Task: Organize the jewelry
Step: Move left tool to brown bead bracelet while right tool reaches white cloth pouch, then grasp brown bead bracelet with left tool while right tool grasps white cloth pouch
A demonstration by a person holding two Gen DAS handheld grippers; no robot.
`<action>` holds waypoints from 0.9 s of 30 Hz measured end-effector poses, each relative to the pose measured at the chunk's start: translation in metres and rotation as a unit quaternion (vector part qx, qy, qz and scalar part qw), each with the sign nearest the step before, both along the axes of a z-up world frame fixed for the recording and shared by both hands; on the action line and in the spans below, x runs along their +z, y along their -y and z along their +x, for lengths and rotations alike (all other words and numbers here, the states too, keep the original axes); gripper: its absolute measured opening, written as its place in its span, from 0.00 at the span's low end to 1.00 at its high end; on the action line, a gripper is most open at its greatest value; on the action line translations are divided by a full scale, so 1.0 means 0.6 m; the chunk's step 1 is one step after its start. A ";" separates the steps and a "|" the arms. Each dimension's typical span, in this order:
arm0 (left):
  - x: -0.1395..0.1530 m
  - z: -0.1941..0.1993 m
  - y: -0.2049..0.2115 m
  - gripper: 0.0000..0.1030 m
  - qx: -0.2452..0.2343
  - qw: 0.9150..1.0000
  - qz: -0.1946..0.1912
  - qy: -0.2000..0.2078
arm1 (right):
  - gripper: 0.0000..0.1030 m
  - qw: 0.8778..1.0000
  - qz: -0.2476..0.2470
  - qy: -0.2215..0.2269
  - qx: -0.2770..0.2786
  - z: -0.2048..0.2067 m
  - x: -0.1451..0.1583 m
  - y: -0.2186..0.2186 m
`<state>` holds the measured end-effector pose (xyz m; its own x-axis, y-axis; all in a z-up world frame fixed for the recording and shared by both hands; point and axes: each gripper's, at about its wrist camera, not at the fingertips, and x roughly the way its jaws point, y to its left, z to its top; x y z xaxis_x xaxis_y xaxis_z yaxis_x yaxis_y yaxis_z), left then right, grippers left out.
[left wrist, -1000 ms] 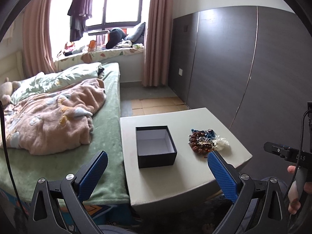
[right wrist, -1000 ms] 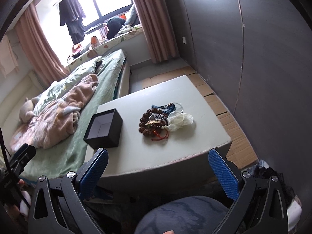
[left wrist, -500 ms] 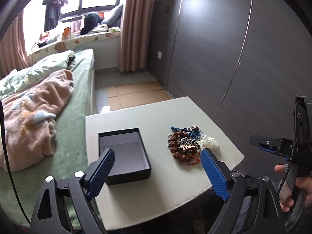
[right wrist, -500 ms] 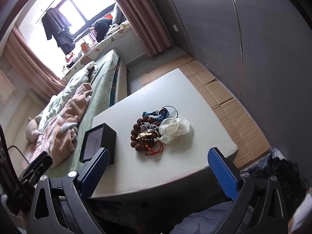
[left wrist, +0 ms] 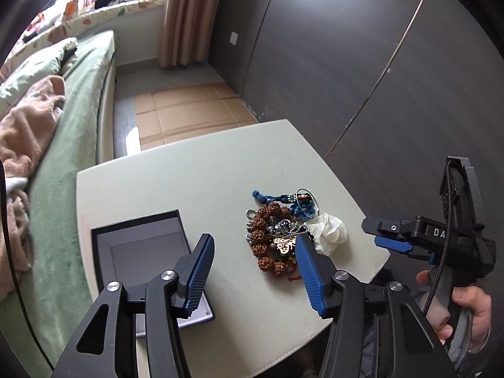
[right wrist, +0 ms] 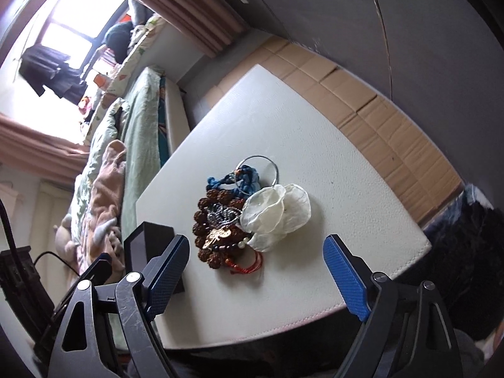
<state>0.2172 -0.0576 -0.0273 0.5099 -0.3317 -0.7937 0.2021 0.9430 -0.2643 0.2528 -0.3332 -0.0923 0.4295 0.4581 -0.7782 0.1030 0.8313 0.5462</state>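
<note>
From the left wrist camera we look steeply down on a pale table [left wrist: 195,170]. Our left gripper [left wrist: 252,271] has its jaws half-spread and closing, with nothing between them but bare tabletop. The open black box [left wrist: 138,252] lies at eight o'clock, partly behind our left finger, and looks empty. The jewelry pile [left wrist: 277,239] sits at four o'clock from centre, just beyond our right finger: brown bead bracelets, a blue cord and a white flower piece, all tangled. At the three o'clock edge a hand [left wrist: 466,308] carries the right gripper [left wrist: 390,236]. A green bed runs along nine o'clock, dark wall panels fill the upper right, and cardboard covers the floor.

From the right wrist camera that gripper [right wrist: 255,267] stands wide, its jaws narrowing, nothing held. The pile [right wrist: 239,217] lies just ahead between the fingers; the box [right wrist: 148,242] sits at eight o'clock.

We judge this the approach: nothing is boxed yet. Next we must single out one piece, since a blind pinch may lift the whole knot.
</note>
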 end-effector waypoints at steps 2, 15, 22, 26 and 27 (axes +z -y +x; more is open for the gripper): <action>-0.007 0.019 -0.001 0.50 -0.002 1.000 -0.007 -0.016 | 0.85 1.000 0.001 -0.015 0.000 0.016 -0.011 -0.006; -0.070 0.130 0.031 0.33 -0.031 0.991 0.011 -0.127 | 0.79 0.998 -0.031 -0.058 0.019 0.074 -0.075 -0.051; -0.110 0.157 0.067 0.31 -0.054 0.985 0.039 -0.159 | 0.07 0.998 -0.011 -0.061 0.004 0.077 -0.085 -0.034; -0.133 0.162 0.081 0.31 -0.061 0.981 0.054 -0.177 | 0.06 1.000 0.001 -0.026 -0.001 0.057 -0.059 -0.025; -0.139 0.162 0.084 0.31 -0.063 0.980 0.062 -0.178 | 0.06 1.000 0.005 -0.017 0.000 0.052 -0.052 -0.024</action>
